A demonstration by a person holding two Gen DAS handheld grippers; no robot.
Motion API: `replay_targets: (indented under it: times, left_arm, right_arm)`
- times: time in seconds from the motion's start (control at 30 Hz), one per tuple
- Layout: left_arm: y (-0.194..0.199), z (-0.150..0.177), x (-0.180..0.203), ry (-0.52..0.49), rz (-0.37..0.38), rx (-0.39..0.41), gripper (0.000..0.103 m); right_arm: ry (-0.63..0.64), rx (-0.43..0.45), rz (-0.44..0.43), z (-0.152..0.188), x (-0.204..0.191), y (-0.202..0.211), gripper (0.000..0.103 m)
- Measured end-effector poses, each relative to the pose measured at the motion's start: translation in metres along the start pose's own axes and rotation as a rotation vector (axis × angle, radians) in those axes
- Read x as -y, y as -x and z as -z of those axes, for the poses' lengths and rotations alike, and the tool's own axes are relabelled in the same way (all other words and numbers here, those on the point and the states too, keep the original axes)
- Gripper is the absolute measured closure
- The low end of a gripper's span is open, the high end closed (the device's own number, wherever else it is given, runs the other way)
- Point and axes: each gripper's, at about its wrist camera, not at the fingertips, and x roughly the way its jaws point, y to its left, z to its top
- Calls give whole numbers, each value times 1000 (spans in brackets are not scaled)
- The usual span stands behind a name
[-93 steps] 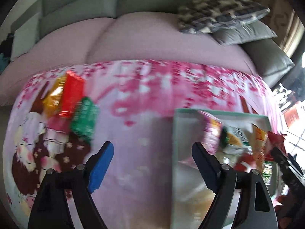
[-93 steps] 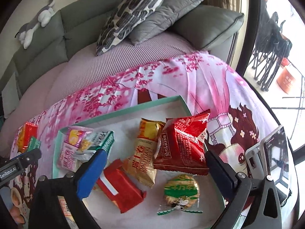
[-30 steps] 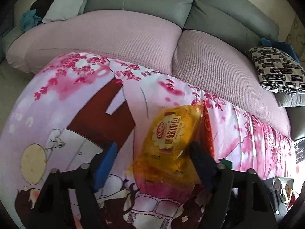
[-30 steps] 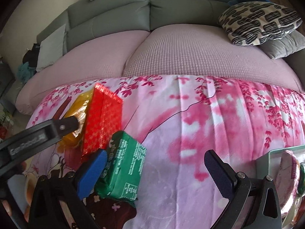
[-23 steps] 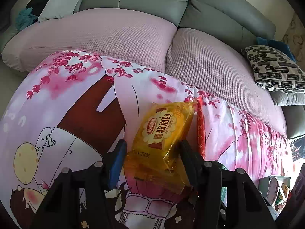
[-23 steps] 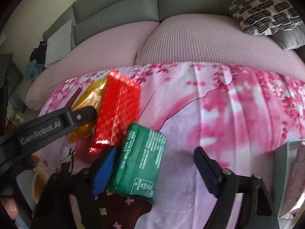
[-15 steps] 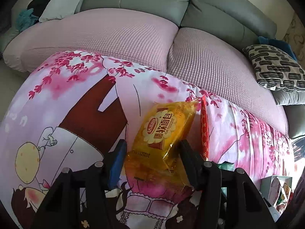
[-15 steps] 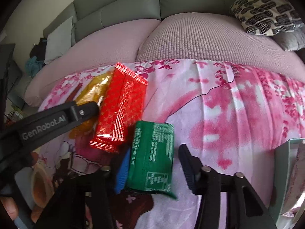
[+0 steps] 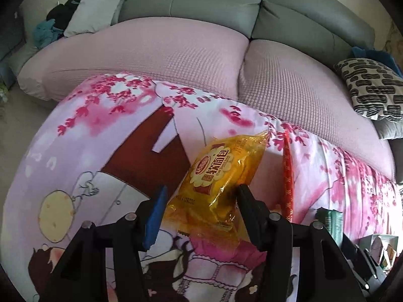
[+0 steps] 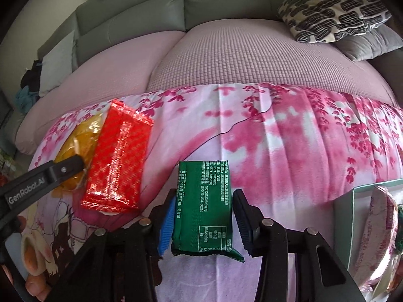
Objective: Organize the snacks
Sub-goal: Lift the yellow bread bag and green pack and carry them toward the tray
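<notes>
Between the pads of your right tool [image 10: 202, 216] sits the green packet [image 10: 203, 203], its printed back facing up and its long side running away from you; both pads press its edges, so that tool is clamped on it. Its jaws have just been closing, with the packet between them. The packet lies on the pink blossom-print cloth [image 10: 289, 136] that covers the bench.

Just left of that tool lies the red foil packet [image 10: 117, 158], apart from the green one and tilted a little, its far end leaning right. Its left edge overlaps the yellow bread bag [image 10: 78, 136], which your left tool [image 9: 200, 210] grips: in the left wrist view the two pads pinch the near half of the yellow bread bag [image 9: 221, 176], and the plastic is crumpled where the right pad bites in. These jaws too have just been closing on it. The bag's far end points away from the tool and to the right. From that tool, the red foil packet [image 9: 287, 173] shows only as a thin edge just to the right of the bag, and a corner of the green packet [image 9: 332, 220] peeks out farther right.

Far right of your right tool, the teal-rimmed tray [image 10: 352, 216] holds more wrapped snacks, cut off by the frame edge.

Beyond the cloth runs the pink-covered sofa seat [image 10: 226, 58] with grey back cushions, and a black-and-white patterned pillow [image 10: 332, 7] sits at its right end.
</notes>
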Motion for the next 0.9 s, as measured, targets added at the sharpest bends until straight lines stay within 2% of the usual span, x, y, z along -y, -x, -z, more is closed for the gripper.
replay_targets:
  times: [0.4, 0.9]
  left_arm:
    - [-15, 3, 11, -33, 24, -39, 44]
    - [0, 2, 11, -29, 19, 15, 49]
  right_arm:
    - [15, -3, -5, 1, -2, -2, 57]
    - [15, 34, -9, -1, 1, 9, 61]
